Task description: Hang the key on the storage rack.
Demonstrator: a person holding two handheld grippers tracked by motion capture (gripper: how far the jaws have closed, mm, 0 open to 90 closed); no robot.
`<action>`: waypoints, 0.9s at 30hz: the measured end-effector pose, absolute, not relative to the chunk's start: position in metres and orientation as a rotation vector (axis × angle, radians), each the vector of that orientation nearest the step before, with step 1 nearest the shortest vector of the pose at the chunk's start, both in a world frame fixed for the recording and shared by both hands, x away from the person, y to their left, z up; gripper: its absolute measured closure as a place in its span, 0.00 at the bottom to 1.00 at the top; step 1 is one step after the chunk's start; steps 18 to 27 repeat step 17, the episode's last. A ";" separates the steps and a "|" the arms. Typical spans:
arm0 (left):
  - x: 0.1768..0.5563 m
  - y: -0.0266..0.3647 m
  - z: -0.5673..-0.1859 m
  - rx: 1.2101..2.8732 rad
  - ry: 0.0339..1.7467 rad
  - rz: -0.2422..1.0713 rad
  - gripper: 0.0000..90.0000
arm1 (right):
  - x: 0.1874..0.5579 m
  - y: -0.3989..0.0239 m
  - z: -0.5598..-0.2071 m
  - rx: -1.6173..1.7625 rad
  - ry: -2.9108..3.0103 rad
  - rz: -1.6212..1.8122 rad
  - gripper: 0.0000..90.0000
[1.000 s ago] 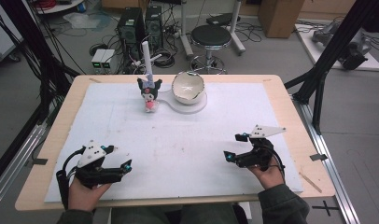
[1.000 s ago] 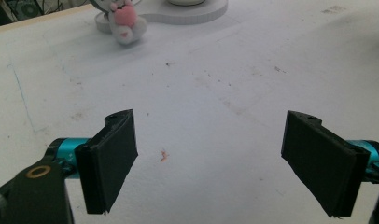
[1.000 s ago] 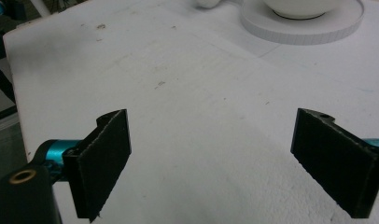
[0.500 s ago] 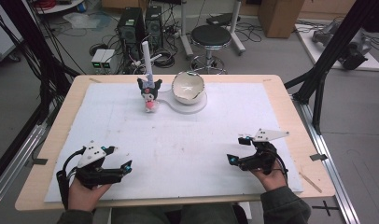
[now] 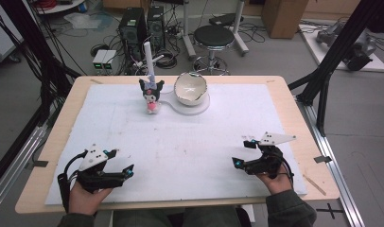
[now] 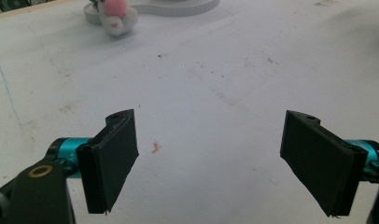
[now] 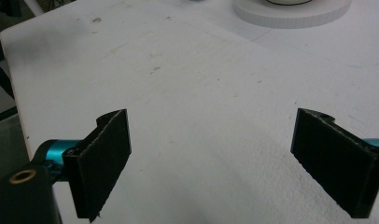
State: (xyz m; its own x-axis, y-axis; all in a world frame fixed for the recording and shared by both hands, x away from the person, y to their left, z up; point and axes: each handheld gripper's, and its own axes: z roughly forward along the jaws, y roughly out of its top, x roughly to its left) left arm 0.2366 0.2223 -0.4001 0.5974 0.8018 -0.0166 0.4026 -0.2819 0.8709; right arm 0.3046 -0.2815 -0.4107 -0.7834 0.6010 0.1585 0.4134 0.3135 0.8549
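Mostly bare white mat (image 5: 180, 156) lies between the grippers and its far edge. Left gripper (image 5: 125, 163) sits at 7 o'clock, right gripper (image 5: 243, 152) at 5, each with jaws wide apart and nothing between. Since the earlier frame, the right has slid slightly nearer the person. At 12 o'clock, doll (image 5: 152, 96) stands upright, long axis vertical, just beside bowl (image 5: 190, 88).

Each hand-held gripper (image 5: 123, 164) (image 5: 244, 152) is showing a black body, teal fittings and a pale three-cornered plate. Black cables are trailing behind. Dark sleeves are covering the wrists.
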 end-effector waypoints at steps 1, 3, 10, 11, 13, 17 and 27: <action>0.237 0.223 -0.400 1.904 0.962 0.541 0.21 | 0.305 -0.282 -0.411 0.929 2.382 1.467 0.12; 0.236 0.223 -0.401 1.906 0.963 0.535 0.21 | 0.304 -0.283 -0.411 0.937 2.381 1.471 0.12; 0.236 0.222 -0.404 1.920 0.961 0.517 0.21 | 0.302 -0.285 -0.413 0.943 2.377 1.480 0.12; 0.236 0.222 -0.404 1.921 0.961 0.512 0.21 | 0.302 -0.285 -0.413 0.942 2.374 1.478 0.12; 0.237 0.222 -0.404 1.919 0.962 0.510 0.21 | 0.302 -0.285 -0.413 0.944 2.377 1.480 0.12; 0.237 0.223 -0.405 1.920 0.961 0.504 0.22 | 0.302 -0.284 -0.414 0.942 2.380 1.480 0.12; 0.237 0.223 -0.405 1.920 0.961 0.504 0.22 | 0.302 -0.284 -0.414 0.942 2.380 1.480 0.12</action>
